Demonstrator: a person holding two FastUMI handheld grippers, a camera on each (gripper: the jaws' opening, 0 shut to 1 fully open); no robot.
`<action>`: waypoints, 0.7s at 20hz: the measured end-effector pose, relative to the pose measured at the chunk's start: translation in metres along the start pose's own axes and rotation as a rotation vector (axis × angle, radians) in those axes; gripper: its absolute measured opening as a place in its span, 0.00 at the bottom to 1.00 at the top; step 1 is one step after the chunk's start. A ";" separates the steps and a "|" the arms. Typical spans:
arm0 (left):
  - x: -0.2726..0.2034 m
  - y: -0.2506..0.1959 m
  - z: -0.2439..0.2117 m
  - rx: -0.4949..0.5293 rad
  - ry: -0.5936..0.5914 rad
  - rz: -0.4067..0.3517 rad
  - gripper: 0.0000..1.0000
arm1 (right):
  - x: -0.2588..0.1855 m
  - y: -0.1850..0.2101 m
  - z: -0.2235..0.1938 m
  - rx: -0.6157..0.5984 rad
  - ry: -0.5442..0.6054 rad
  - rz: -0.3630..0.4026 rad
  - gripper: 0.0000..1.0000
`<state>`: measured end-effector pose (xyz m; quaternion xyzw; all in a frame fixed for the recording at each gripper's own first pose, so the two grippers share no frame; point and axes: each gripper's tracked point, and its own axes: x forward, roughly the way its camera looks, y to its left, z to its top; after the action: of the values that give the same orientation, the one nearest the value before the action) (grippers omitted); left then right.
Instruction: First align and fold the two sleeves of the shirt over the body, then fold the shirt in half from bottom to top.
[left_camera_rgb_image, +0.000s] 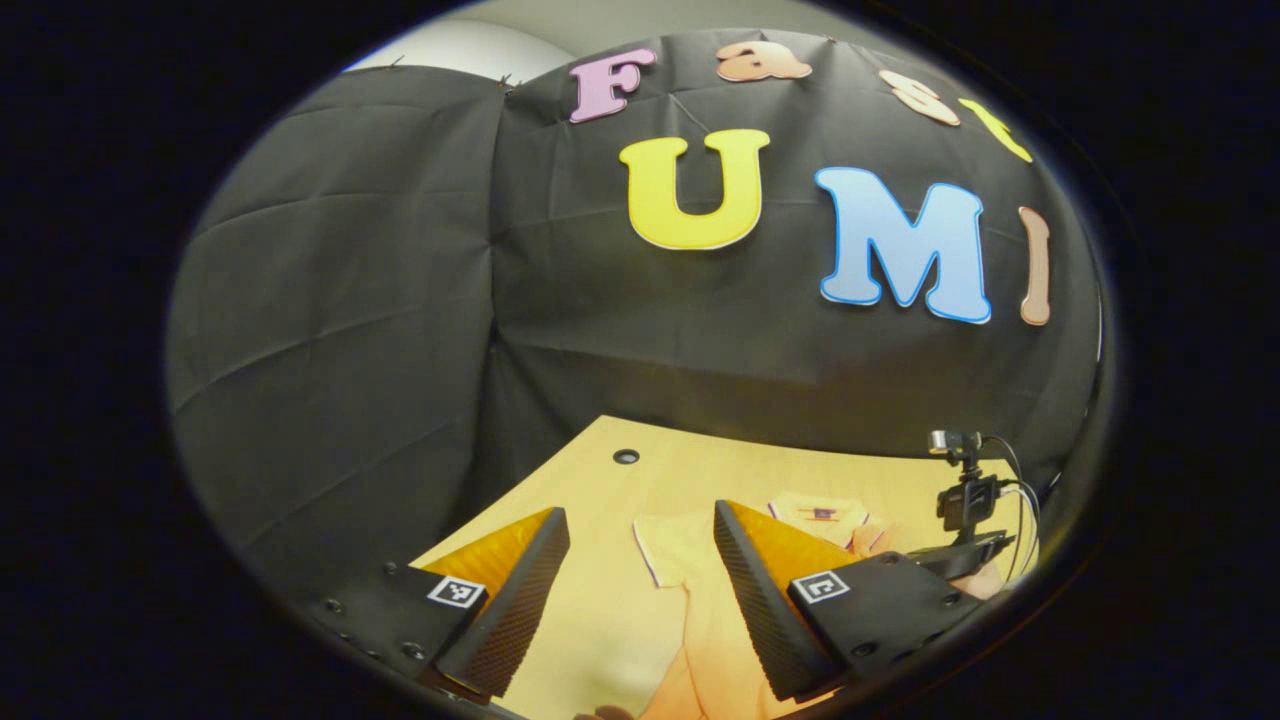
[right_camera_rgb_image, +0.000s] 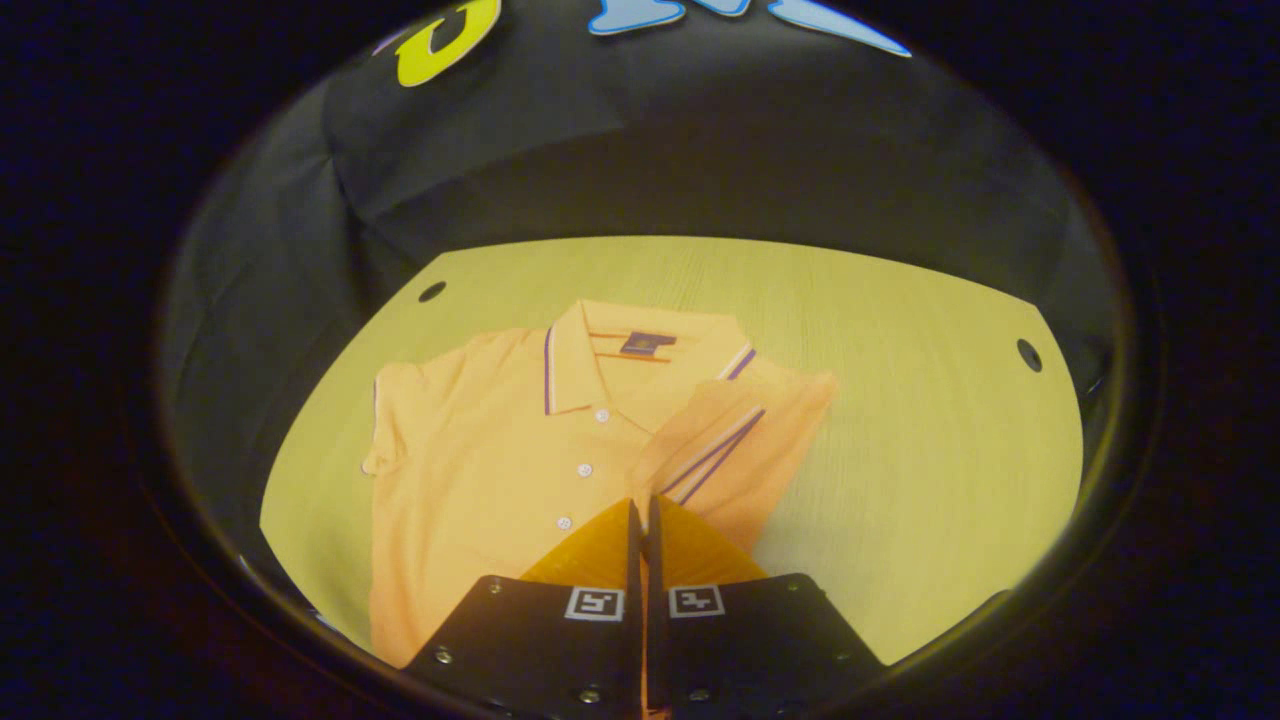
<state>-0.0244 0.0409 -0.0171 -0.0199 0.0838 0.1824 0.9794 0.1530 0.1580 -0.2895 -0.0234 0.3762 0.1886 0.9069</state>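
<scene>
Right gripper view: shirt (right_camera_rgb_image: 480, 470) sleeve (right_camera_rgb_image: 725, 440) pinched in right gripper (right_camera_rgb_image: 640, 515).

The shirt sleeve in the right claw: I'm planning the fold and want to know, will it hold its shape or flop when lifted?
Probably floppy: the sleeve already drapes bent over the shirt body from the right claw. Likely light, since the thin knit lies flat on the table. It may sag or slide once released.

The right tool (right_camera_rgb_image: 641, 515) at 6 o'clock has its fingers pressed together on the shirt's (right_camera_rgb_image: 480, 460) striped sleeve (right_camera_rgb_image: 712, 455), which lies folded over the body toward 4 o'clock of the collar (right_camera_rgb_image: 640, 350). The shirt rests on the table (right_camera_rgb_image: 920, 450).
</scene>
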 end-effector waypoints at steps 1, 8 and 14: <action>0.001 -0.001 -0.001 -0.003 0.005 -0.001 0.95 | -0.003 0.005 -0.006 0.008 0.020 0.020 0.13; 0.035 -0.005 -0.031 0.015 0.058 -0.049 0.95 | -0.032 -0.011 0.012 0.024 -0.047 -0.010 0.29; 0.104 -0.022 -0.065 0.045 0.132 -0.137 0.95 | -0.088 -0.021 0.033 0.070 -0.158 -0.037 0.29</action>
<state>0.0690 0.0525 -0.0990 -0.0154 0.1507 0.1111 0.9822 0.1259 0.1162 -0.2078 0.0166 0.3096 0.1599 0.9372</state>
